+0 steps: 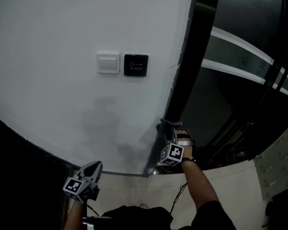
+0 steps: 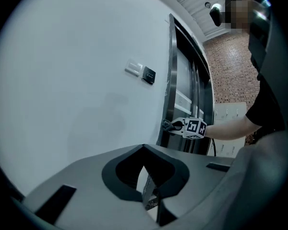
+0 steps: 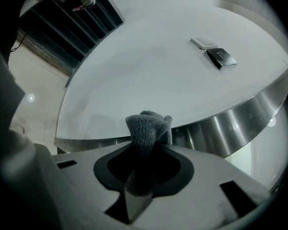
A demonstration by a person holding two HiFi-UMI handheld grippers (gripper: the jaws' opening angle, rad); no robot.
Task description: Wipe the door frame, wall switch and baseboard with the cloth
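The black wall plate (image 1: 136, 65) reads EXIT beneath a small key symbol

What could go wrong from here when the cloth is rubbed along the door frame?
1. The right gripper pinches only a bunched fold of the grey cloth, so dragging it on the metal door frame might pull it loose.
2. The black exit button sits right beside the white wall switch; wiping the switch could press the button by accident.
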